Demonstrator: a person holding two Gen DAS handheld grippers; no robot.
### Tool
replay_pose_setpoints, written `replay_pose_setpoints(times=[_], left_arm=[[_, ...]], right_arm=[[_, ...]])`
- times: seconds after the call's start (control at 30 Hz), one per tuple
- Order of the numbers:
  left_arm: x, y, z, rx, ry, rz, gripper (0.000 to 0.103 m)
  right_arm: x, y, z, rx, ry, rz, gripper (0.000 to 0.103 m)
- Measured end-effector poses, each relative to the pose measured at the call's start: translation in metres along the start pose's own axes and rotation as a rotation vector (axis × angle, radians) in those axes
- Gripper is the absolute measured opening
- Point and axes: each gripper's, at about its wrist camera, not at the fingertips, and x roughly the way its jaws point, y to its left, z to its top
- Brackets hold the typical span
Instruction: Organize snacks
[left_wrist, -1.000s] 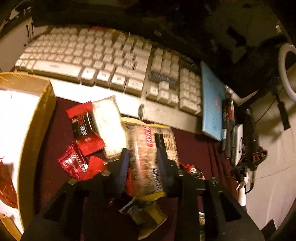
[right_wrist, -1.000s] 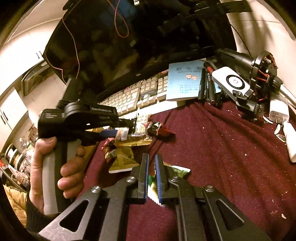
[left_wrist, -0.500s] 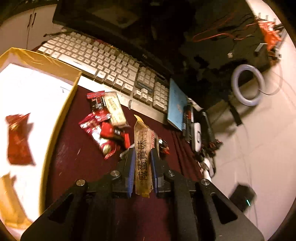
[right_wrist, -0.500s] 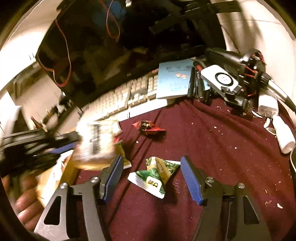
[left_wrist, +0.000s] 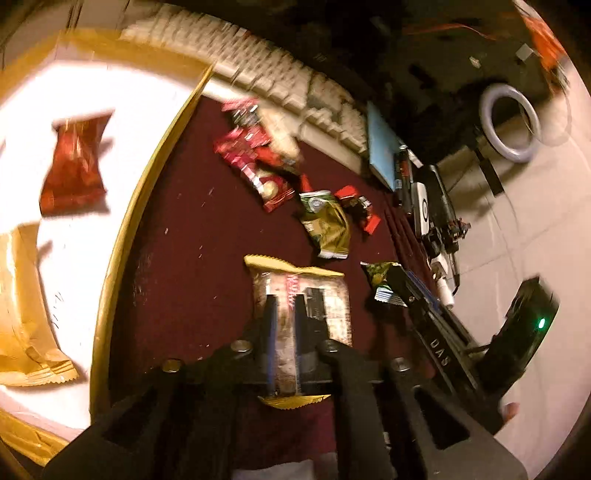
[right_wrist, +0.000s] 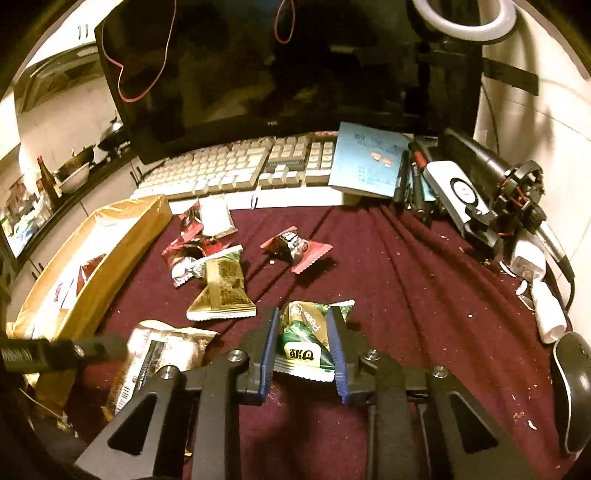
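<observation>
A: Left wrist view: the left gripper (left_wrist: 282, 328) is pinching a clear bar pack (left_wrist: 301, 295) with yellow crimped ends, jaws pressed on its middle, pack lifted off the cloth (left_wrist: 192, 236).

B: And the box?

A: The gold box (left_wrist: 122, 236) sits at nine o'clock of that pack. A red pouch (left_wrist: 74, 162) and a gold pouch (left_wrist: 22, 325) lie on its white floor.

B: Right wrist view?

A: The right gripper (right_wrist: 303, 347) is half spread, a blue pad on each side of the green pea pack (right_wrist: 308, 339), which lies on the cloth. I cannot tell whether the pads touch it yet.

B: How will that one handle?

A: My guess: light, puffy film, slippery and easily crushed. Best to take it across the flat body rather than the crimped edge, and squeeze gently so the contents don't break.

B: What else is loose?

A: A gold-green pack (right_wrist: 221, 291) at eleven o'clock of the pea pack, a red candy (right_wrist: 295, 247) at twelve, and a red-and-white heap (right_wrist: 199, 236) beyond, near the keyboard (right_wrist: 236, 166). All look like small, soft wrappers.

B: Progress?

A: Seemingly early: two pouches boxed, several on the cloth. The bar pack looks stiffer; a mid-body pinch should carry it to the box.
</observation>
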Motion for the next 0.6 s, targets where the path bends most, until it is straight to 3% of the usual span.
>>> replay_pose_setpoints(times=[0.03,0.07,0.1,0.17,0.3,0.37,0.47,0.57,0.6], left_arm=[[0.0,-0.011,-0.004,0.054,-0.003,0.042,0.047],[0.001,-0.018,-0.008,0.092,-0.012,0.071,0.073],[0.001,-0.027,-0.013,0.127,-0.031,0.102,0.075],[0.009,-0.044,-0.02,0.205,-0.035,0.159,0.075],[0.041,-0.059,-0.026,0.294,0.044,0.298,0.076],[0.048,-0.068,-0.032,0.369,0.015,0.37,0.076],[0.047,-0.063,-0.034,0.35,-0.047,0.369,0.072],[0.038,-0.049,-0.032,0.29,-0.083,0.299,0.07],[0.035,-0.046,-0.031,0.277,-0.088,0.282,0.07]], right_arm=[[-0.001,-0.003,0.0,0.015,0.005,0.015,0.025],[-0.001,-0.006,-0.001,0.029,0.008,0.023,0.025],[-0.002,-0.009,-0.001,0.042,0.01,0.021,0.025],[-0.002,-0.015,-0.001,0.068,0.016,0.023,0.025],[-0.001,-0.016,-0.001,0.075,0.015,0.029,0.025],[-0.001,-0.015,-0.002,0.065,0.011,0.031,0.025],[-0.001,-0.015,-0.002,0.056,0.006,0.041,0.025],[-0.005,-0.013,-0.003,0.042,-0.012,0.065,0.022],[-0.006,-0.012,-0.004,0.036,-0.022,0.078,0.016]])
